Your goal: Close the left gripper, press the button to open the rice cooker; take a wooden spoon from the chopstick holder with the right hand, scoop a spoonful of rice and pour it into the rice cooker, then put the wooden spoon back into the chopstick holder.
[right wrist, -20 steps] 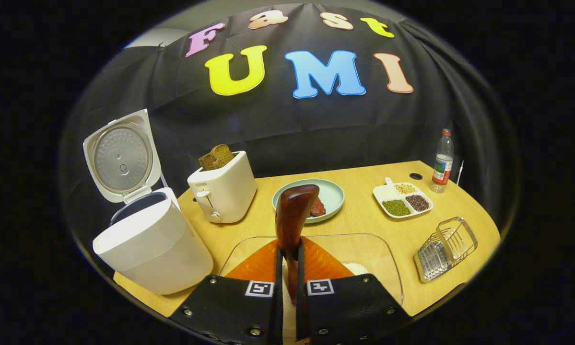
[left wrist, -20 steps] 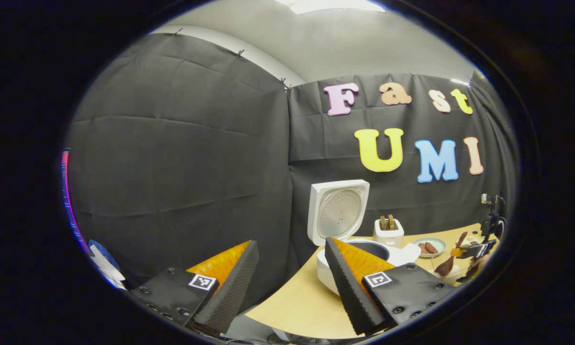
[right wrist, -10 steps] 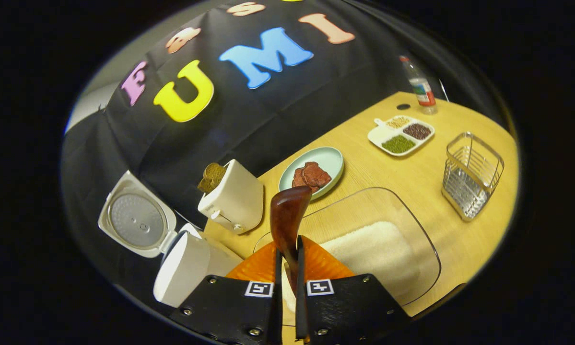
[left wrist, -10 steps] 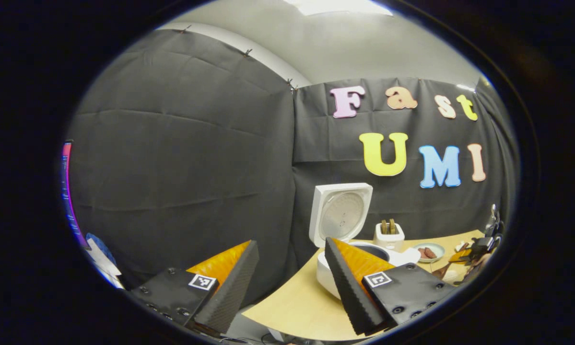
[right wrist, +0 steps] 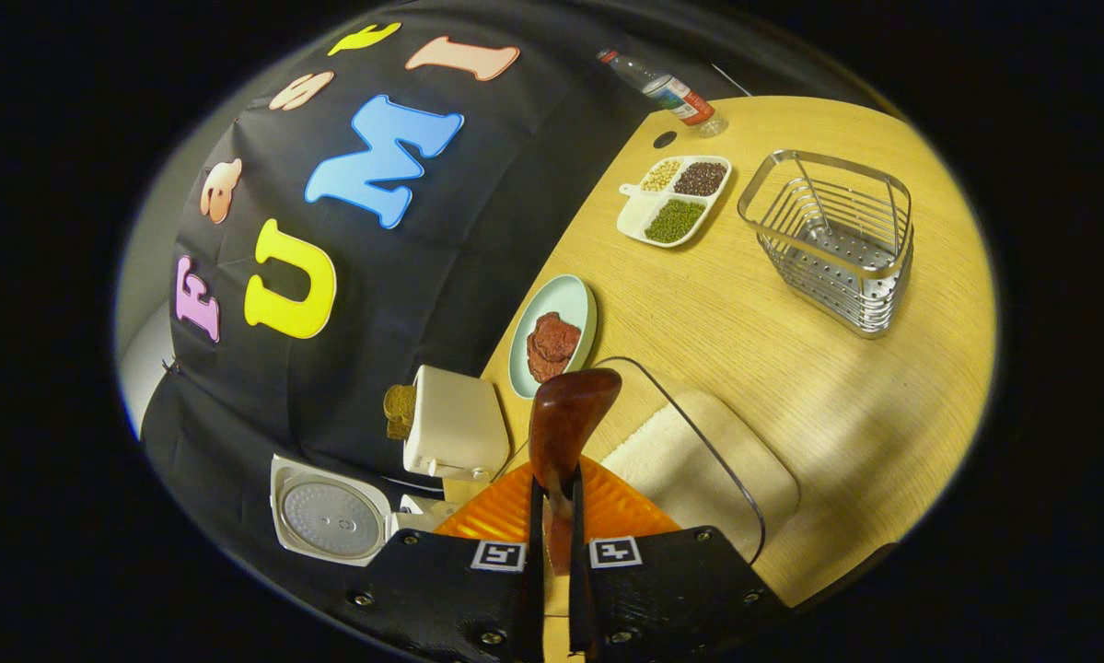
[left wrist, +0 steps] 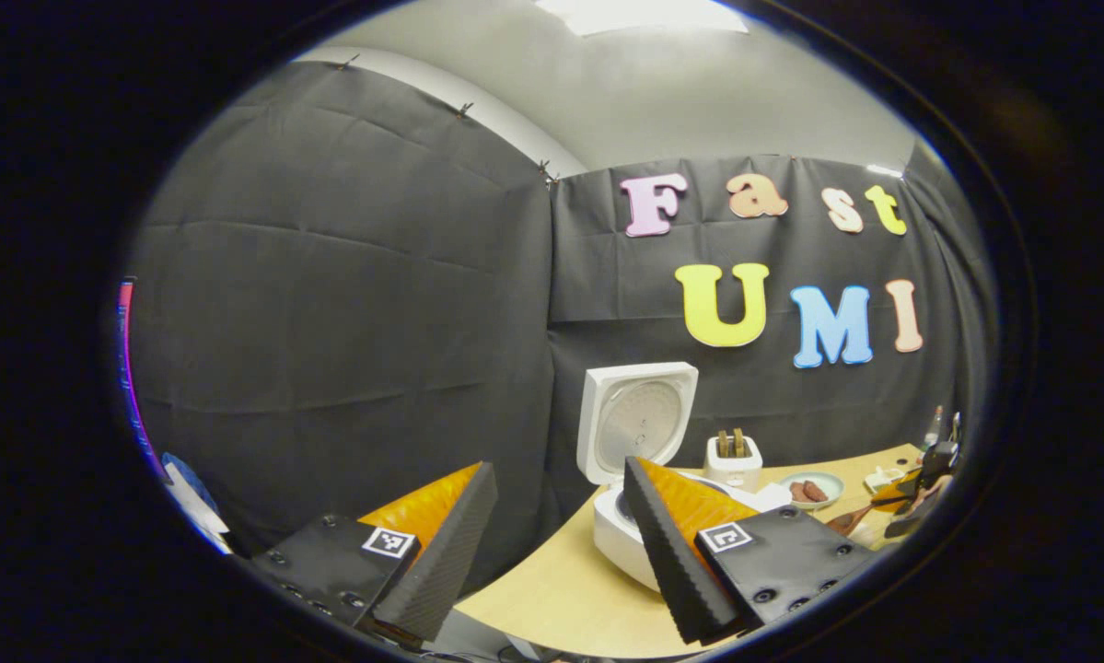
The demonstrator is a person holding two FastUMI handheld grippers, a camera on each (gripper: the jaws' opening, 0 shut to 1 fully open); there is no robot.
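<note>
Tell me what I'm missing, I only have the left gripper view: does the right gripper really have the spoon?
Observer: Yes. In the right gripper view, the right gripper has its jaws shut on the wooden spoon, on its handle.
Operator: Rice in it?
Observer: Can't tell. The spoon's bowl hangs over the clear dish, whose rice lies at one end.
Operator: Holder free?
Observer: The wire chopstick holder stands upright on the table, with nothing in it.
</note>
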